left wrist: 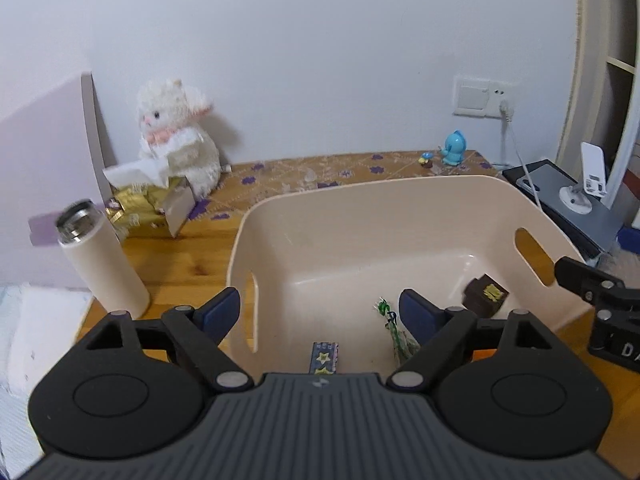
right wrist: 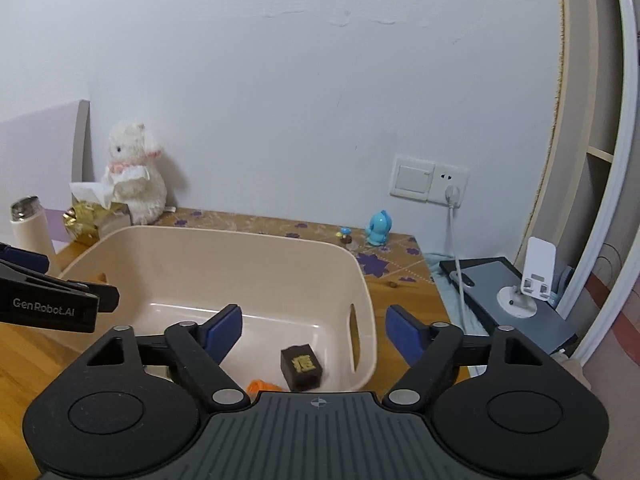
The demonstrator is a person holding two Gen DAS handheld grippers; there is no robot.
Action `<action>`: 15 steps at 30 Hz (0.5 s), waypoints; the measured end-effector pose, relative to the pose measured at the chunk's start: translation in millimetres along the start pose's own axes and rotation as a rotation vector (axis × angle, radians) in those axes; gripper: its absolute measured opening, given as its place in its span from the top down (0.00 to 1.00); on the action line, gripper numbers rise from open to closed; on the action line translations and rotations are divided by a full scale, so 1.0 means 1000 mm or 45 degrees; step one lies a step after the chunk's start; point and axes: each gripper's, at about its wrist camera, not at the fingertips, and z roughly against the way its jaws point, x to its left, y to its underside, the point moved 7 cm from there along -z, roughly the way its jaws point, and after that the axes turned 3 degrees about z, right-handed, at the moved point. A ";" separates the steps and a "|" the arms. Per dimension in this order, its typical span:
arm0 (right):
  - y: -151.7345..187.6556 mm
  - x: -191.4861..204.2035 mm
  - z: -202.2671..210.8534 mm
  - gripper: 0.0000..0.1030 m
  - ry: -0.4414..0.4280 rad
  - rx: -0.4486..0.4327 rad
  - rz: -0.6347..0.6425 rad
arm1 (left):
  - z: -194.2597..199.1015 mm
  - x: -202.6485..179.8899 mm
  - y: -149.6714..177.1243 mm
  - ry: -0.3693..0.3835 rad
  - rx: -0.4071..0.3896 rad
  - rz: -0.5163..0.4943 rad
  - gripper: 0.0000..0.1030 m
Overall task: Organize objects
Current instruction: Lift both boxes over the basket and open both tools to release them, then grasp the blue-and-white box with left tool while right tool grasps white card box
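While both grippers hovered with jaws wide and empty over the beige bin (right wrist: 360, 268), the dark cube (right wrist: 302, 366) lay inside near its right handle, nearest the right gripper (right wrist: 314, 330); the left gripper (left wrist: 320, 312) hung above a starred strip (left wrist: 325, 357).

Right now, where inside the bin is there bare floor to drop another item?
The beige bin is bare across its far half and left side. The near edge is crowded: star-patterned strip, green-wrapped item, dark cube towards the right handle slot. Both grippers' jaws are open and empty.
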 end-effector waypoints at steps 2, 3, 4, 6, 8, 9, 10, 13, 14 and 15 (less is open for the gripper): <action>0.003 -0.004 0.014 0.14 -0.005 -0.008 -0.012 | 0.013 0.000 0.004 -0.012 -0.019 -0.025 0.14; 0.005 -0.005 0.020 0.13 -0.009 -0.009 -0.017 | 0.018 0.000 0.006 -0.011 -0.024 -0.029 0.14; 0.008 -0.006 0.025 0.12 -0.015 -0.005 -0.020 | 0.024 0.000 0.008 -0.006 -0.026 -0.030 0.13; 0.014 -0.007 0.035 0.12 -0.021 0.007 -0.017 | 0.034 0.000 0.015 0.002 -0.028 -0.029 0.13; 0.021 -0.006 0.043 0.11 -0.021 0.019 0.000 | 0.044 0.000 0.024 0.004 -0.027 -0.028 0.13; 0.025 -0.006 0.047 0.10 -0.021 0.024 0.010 | 0.047 -0.001 0.028 0.003 -0.026 -0.027 0.13; 0.028 -0.005 0.050 0.08 -0.021 0.029 0.021 | 0.051 -0.001 0.033 0.003 -0.021 -0.024 0.13; 0.040 -0.003 0.058 0.07 -0.020 0.049 0.042 | 0.057 -0.003 0.051 0.022 0.009 -0.002 0.13; 0.044 -0.002 0.059 0.07 -0.021 0.059 0.046 | 0.058 -0.004 0.058 0.032 0.026 0.006 0.13; 0.049 -0.001 0.060 0.07 -0.021 0.071 0.051 | 0.058 -0.006 0.065 0.042 0.043 0.010 0.13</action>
